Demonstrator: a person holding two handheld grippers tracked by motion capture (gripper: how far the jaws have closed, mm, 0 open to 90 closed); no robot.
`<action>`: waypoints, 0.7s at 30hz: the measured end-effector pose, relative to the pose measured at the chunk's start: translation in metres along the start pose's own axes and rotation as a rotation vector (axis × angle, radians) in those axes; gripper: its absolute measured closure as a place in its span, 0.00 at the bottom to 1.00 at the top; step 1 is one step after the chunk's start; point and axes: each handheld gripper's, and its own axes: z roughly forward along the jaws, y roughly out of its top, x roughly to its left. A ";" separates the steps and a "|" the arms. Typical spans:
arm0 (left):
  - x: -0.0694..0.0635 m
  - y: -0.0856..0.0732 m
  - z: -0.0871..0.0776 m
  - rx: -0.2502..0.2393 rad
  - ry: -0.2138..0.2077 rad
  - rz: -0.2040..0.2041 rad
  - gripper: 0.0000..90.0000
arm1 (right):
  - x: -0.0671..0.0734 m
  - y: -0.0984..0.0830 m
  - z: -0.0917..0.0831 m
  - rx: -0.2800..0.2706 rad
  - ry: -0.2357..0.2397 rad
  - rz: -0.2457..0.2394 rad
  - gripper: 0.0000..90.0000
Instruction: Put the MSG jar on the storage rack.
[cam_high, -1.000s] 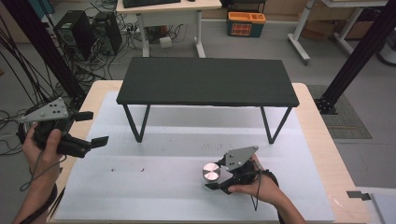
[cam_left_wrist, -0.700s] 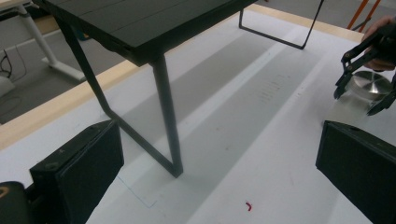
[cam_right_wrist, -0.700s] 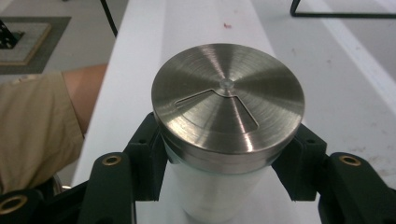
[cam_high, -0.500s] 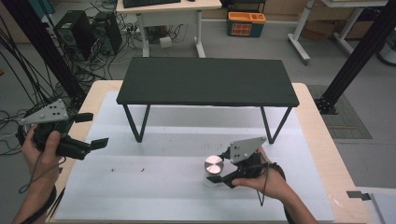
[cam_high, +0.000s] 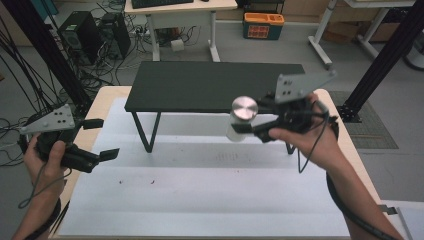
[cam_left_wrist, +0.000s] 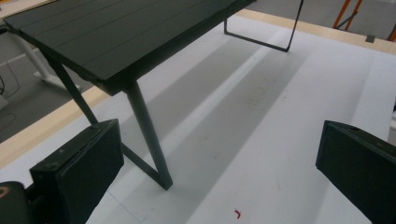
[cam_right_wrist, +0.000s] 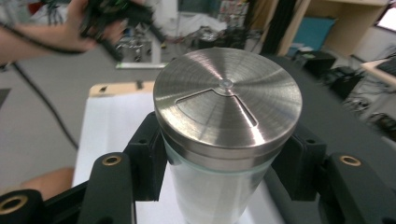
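a steel-lidded glass jar (cam_high: 241, 119) is pinched aloft by the right claw (cam_high: 250, 125), while the left claw (cam_high: 102, 139) is held spread.

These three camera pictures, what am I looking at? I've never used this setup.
No robot here: a person holds a hand tool with two black fingers in each hand. The high view looks down on a table covered in white paper, with a small black bench standing on it. The other two pictures come from cameras riding on each tool. The right gripper is shut on a glass jar with a metal lid, lifted clear of the table. The left gripper is open and empty, at the table's left edge.
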 end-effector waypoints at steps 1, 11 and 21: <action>0.000 0.000 -0.001 -0.007 -0.006 0.004 0.01 | -0.002 0.008 -0.002 0.001 -0.017 -0.001 0.48; -0.001 0.005 0.002 0.002 -0.029 0.033 0.01 | -0.039 0.047 0.009 0.014 -0.172 0.004 0.48; 0.002 0.003 0.005 0.007 -0.032 0.036 0.01 | -0.073 0.030 0.039 0.059 -0.255 0.099 0.48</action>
